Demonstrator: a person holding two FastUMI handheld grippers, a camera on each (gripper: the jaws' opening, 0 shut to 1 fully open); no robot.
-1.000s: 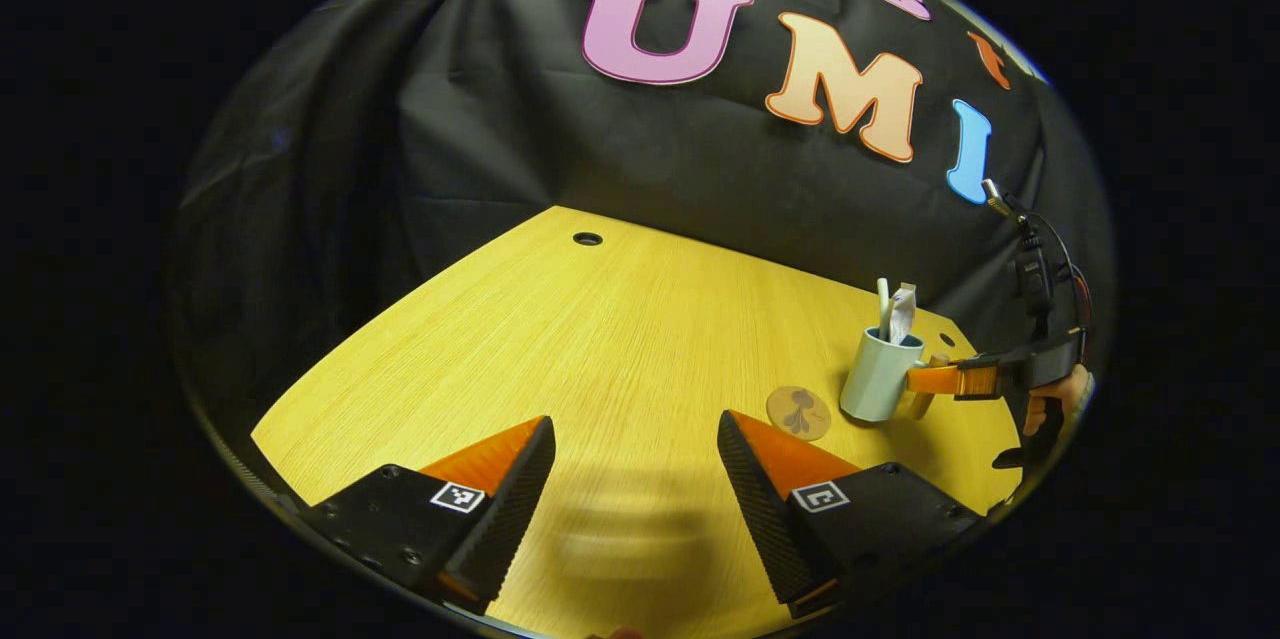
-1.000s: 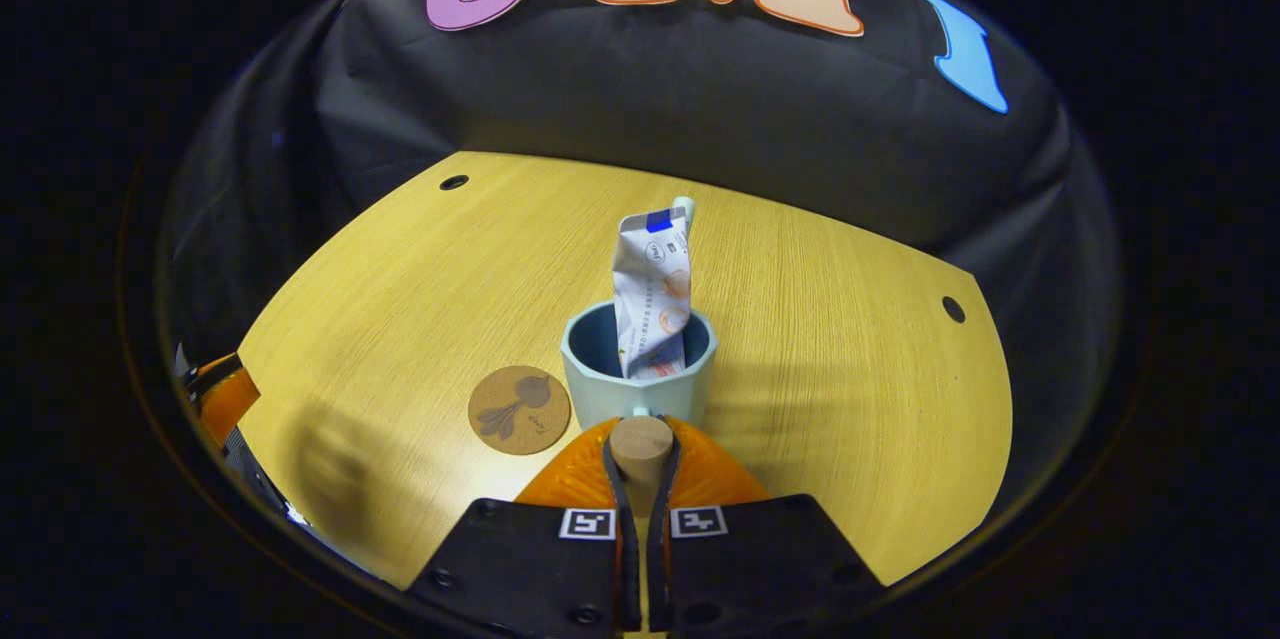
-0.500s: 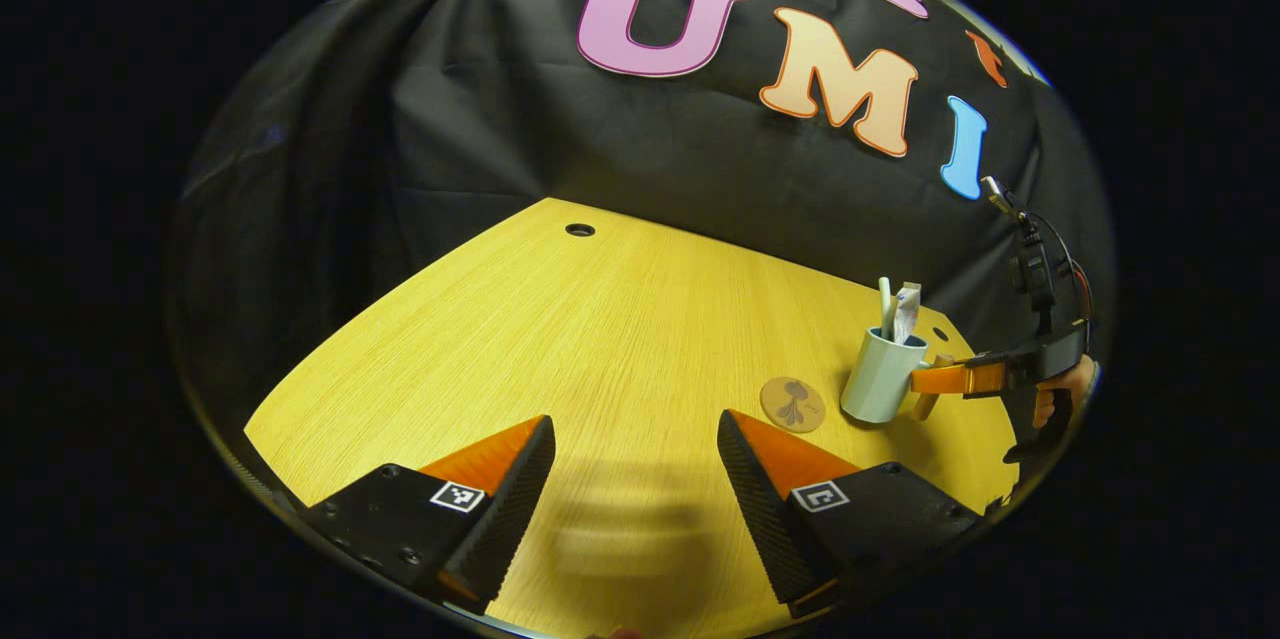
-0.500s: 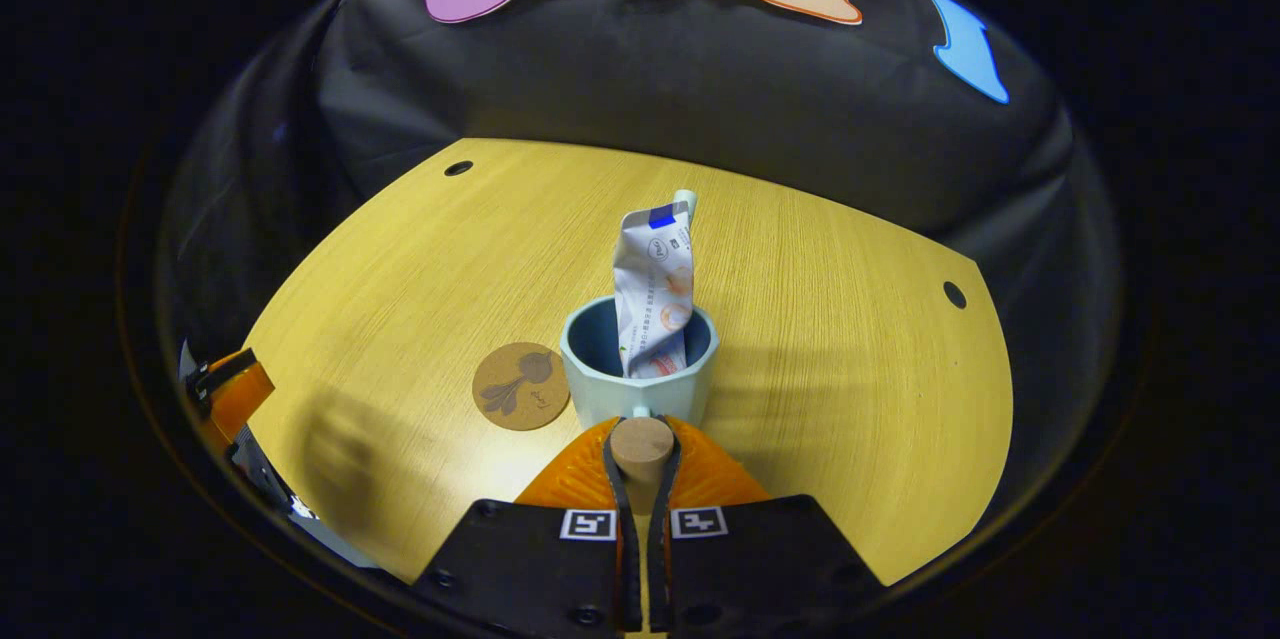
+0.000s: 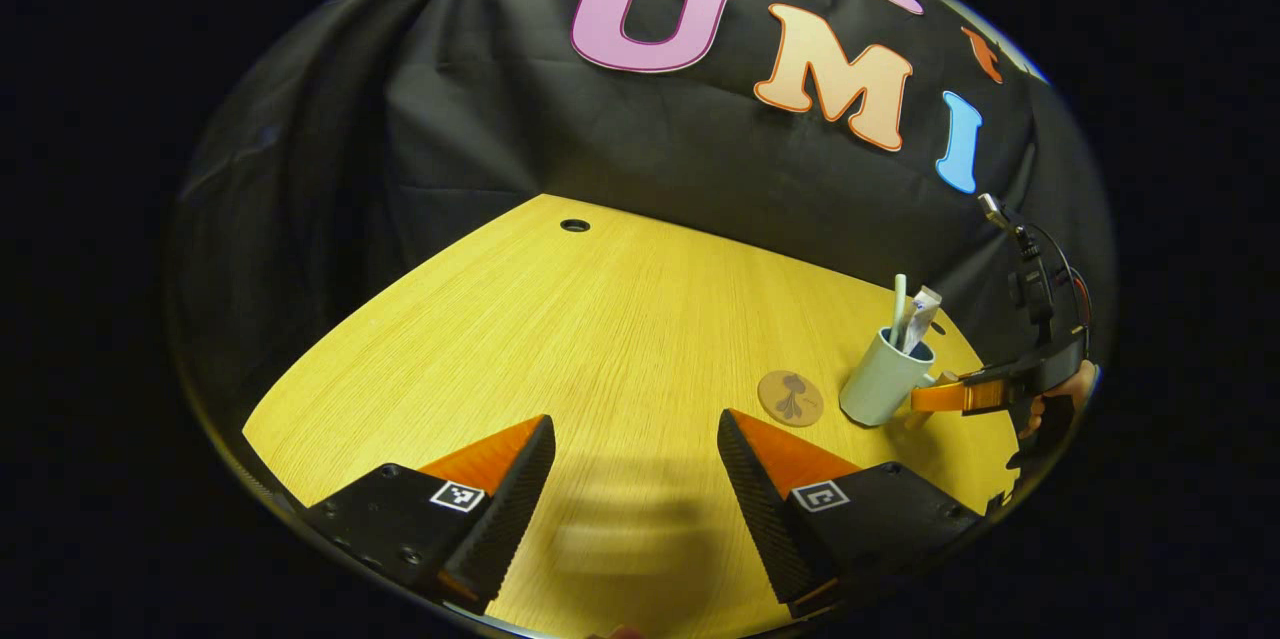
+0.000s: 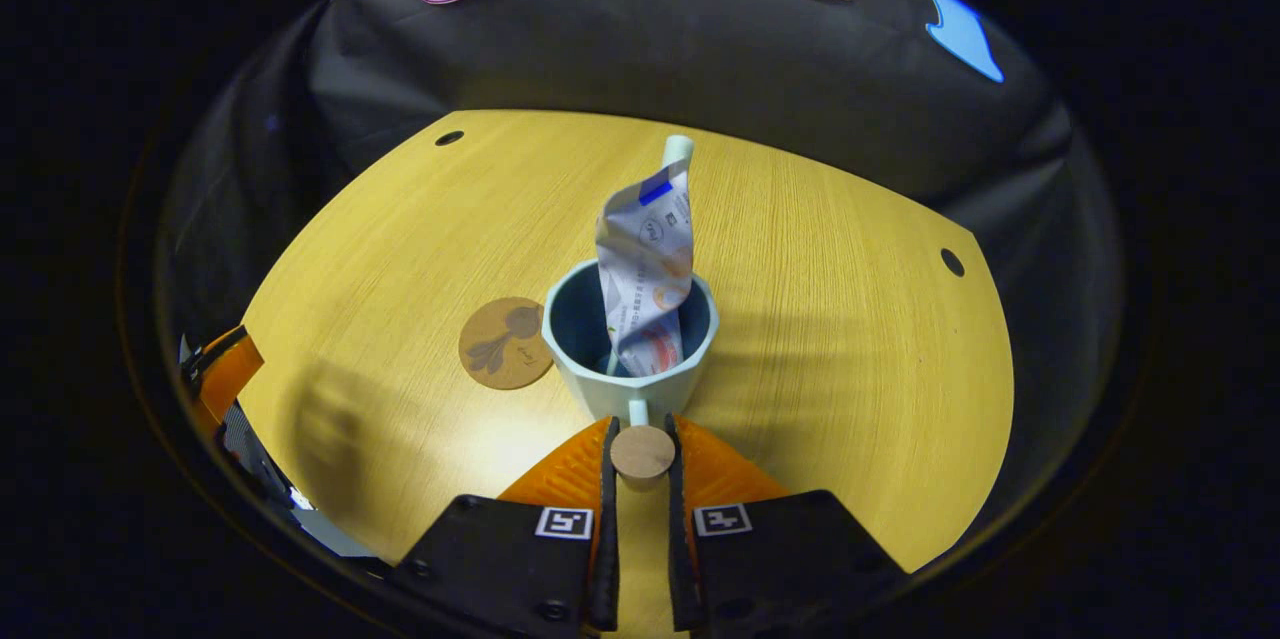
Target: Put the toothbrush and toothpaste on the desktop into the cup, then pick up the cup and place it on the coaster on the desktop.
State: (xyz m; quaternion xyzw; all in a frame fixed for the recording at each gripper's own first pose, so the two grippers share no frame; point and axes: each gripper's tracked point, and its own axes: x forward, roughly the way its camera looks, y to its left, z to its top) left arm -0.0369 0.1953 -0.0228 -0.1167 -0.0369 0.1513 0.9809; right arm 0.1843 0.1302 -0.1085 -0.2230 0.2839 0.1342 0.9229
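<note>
Desktop holds the cup with toothpaste and toothbrush inside, beside the coaster. Right gripper pinches its wooden handle; left gripper is spread, empty. Placing on the coaster is left.

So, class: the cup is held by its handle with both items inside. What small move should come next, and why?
Probably carry the cup sideways over the coaster: the right gripper pinches its wooden handle, toothbrush and toothpaste stand inside, and the coaster lies bare beside it.

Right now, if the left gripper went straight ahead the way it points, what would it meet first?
Probably only bare desktop, then the booth's cloth wall. The left gripper has open jaws, and the coaster and cup sit off to its right, though depth is unclear.
</note>
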